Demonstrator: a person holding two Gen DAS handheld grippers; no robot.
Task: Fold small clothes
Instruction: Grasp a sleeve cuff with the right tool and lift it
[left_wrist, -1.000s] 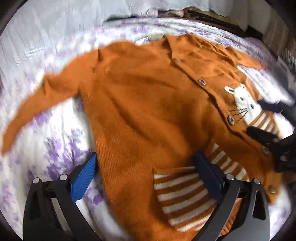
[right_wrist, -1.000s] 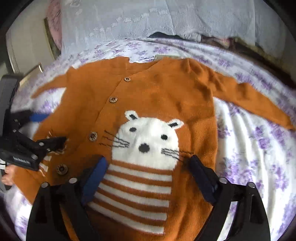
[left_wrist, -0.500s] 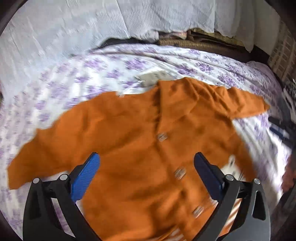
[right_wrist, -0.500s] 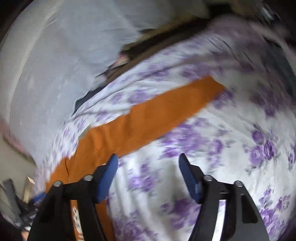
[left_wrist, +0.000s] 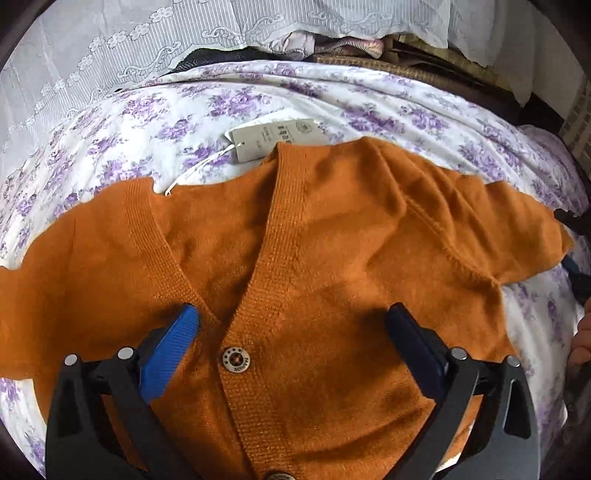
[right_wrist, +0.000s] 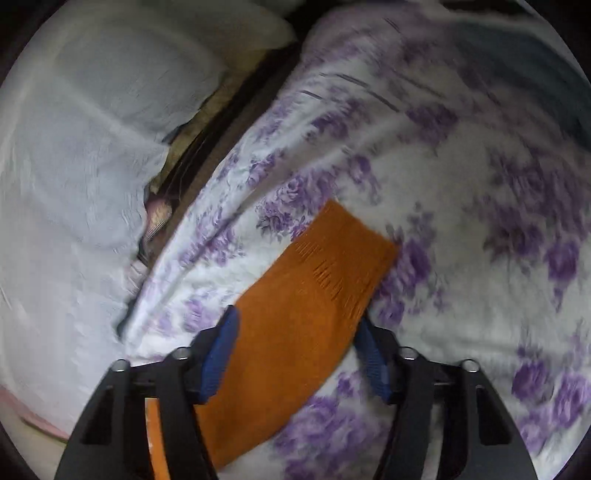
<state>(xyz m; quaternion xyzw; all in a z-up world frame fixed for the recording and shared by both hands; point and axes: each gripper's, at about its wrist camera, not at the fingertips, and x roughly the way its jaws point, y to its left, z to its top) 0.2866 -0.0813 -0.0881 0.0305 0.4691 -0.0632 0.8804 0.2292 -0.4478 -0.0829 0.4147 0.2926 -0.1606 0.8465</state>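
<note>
Cardigan (left_wrist: 332, 266), orange knit, lies buttoned, paper tag (left_wrist: 273, 138) attached.

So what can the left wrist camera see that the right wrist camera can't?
Only the left wrist view shows the sweater's V-neck front, a round button, the paper tag by the collar, and the open left claw over the chest. Only the right wrist view shows the sleeve end with its ribbed cuff and the open right claw straddling that sleeve. Both show the orange sweater lying on the purple-flowered sheet, with white cloth behind.
</note>
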